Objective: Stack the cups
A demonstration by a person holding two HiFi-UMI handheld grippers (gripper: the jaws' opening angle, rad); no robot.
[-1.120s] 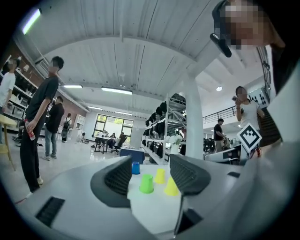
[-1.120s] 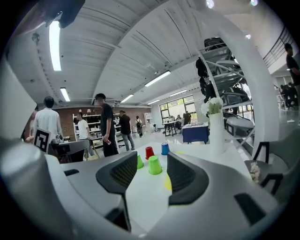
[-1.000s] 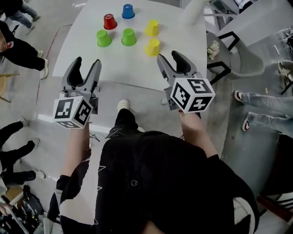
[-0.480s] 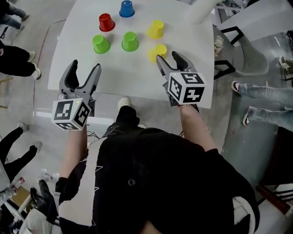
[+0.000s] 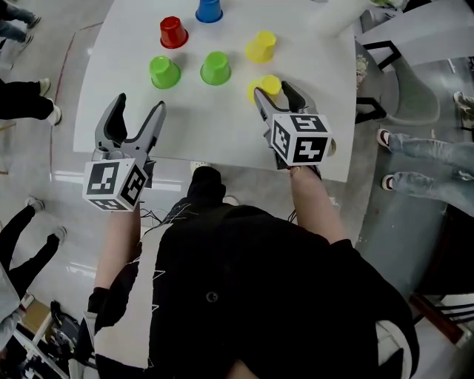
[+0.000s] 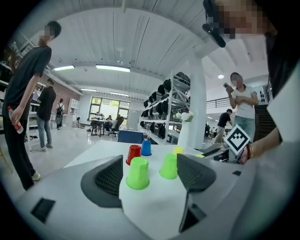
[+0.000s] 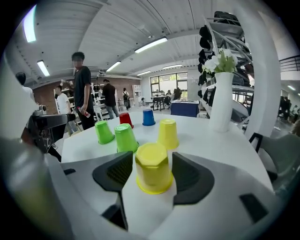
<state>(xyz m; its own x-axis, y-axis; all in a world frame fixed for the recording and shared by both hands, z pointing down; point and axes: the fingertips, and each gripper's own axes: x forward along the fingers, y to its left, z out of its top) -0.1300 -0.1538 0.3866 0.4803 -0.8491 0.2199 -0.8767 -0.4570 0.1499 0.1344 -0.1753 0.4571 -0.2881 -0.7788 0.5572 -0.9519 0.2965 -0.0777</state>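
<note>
Six upturned cups stand on the white table [image 5: 215,122]: red [image 5: 173,32], blue [image 5: 209,9], two green [image 5: 164,72] [image 5: 215,67] and two yellow. My right gripper [image 5: 273,92] is open, and its jaws have just been opening. The near yellow cup [image 7: 152,174] stands between them with a gap on each side. The far yellow cup [image 5: 261,46] stands behind it. My left gripper [image 5: 139,111] hangs open over the table's front edge, its jaws having just widened, with nothing between them. The left green cup [image 6: 138,173] stands ahead of it.
A tall white vase with flowers [image 7: 221,101] stands at the table's far right. People stand on the floor to the left [image 6: 26,93], and a seated person's legs [image 5: 426,159] show at the right. The table's front edge runs just under both grippers.
Both grippers moved forward and down toward the table. The right one has come around the near yellow cup. Both pairs of jaws stand wider than before.
</note>
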